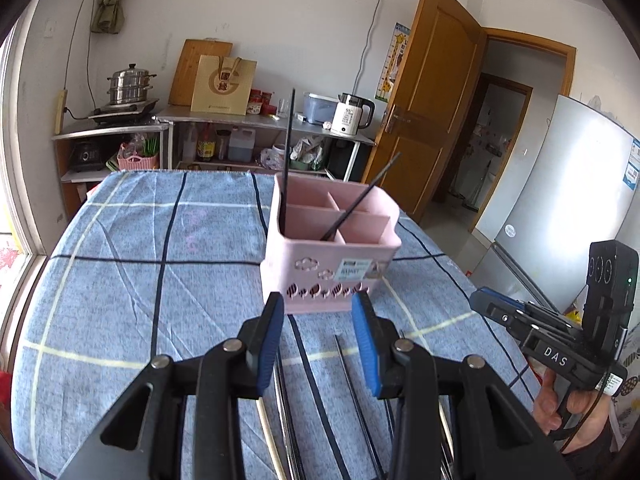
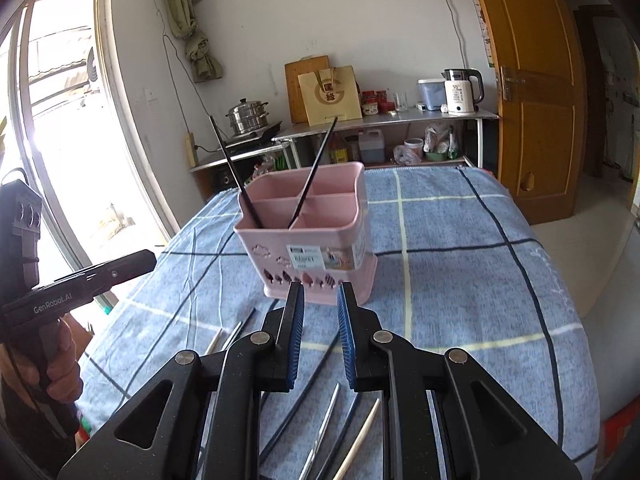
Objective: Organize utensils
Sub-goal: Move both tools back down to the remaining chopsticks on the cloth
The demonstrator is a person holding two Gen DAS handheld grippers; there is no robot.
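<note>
Over blue checked cloth [image 1: 120,264]: left gripper [image 1: 318,322] spread, empty; right gripper [image 2: 320,314] narrowly parted, empty. Loose chopsticks [image 2: 352,440] lie beneath both. Just beyond, pink caddy [image 1: 332,248] holds 2 black chopsticks [image 1: 287,152], separate compartments.

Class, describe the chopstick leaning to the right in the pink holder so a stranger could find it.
On the blue checked tablecloth stands a pink holder. Two black chopsticks stand in it; yours slants right across the dividers, while its neighbour stands almost upright at the left.
</note>
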